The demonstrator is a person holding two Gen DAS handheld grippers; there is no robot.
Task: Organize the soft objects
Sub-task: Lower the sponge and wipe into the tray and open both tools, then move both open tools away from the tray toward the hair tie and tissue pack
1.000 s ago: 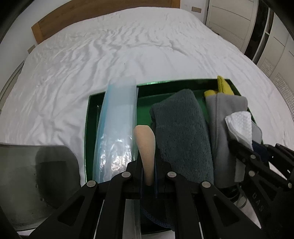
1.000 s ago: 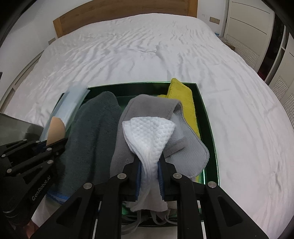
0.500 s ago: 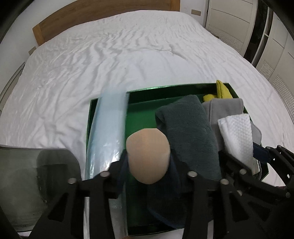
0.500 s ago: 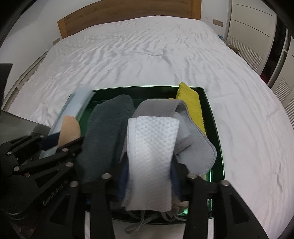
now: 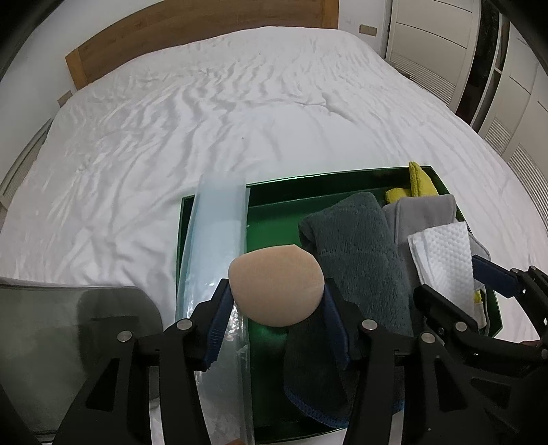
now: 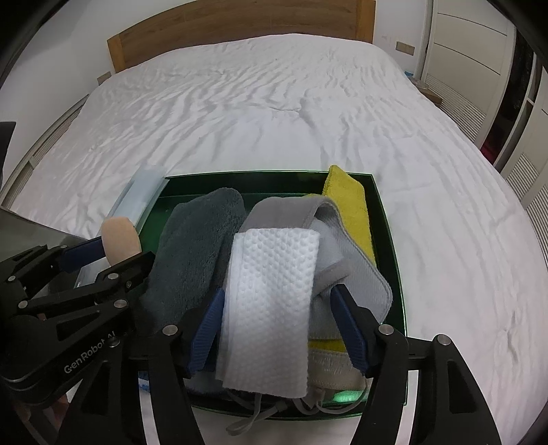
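A green tray [image 5: 308,185] [image 6: 388,239] lies on the white bed. It holds a dark grey towel [image 5: 352,239] [image 6: 195,246], a light grey cloth [image 6: 346,263], a yellow cloth [image 6: 349,208] and a clear plastic packet [image 5: 215,232]. My left gripper [image 5: 275,301] is open, its jaws wide apart, with a beige sponge [image 5: 277,284] [image 6: 120,236] lying between them. My right gripper [image 6: 274,315] is open, with a white textured cloth [image 6: 270,308] [image 5: 441,256] lying loose between the jaws.
The white wrinkled bed sheet [image 5: 222,113] stretches beyond the tray to a wooden headboard [image 6: 239,30]. A grey smooth object [image 5: 68,345] sits at the near left. White cupboard doors [image 5: 438,41] stand on the right.
Both grippers have opened. The left jaws let go of the beige sponge, which sprang back wide. The right jaws let go of the white cloth, which spread flat.
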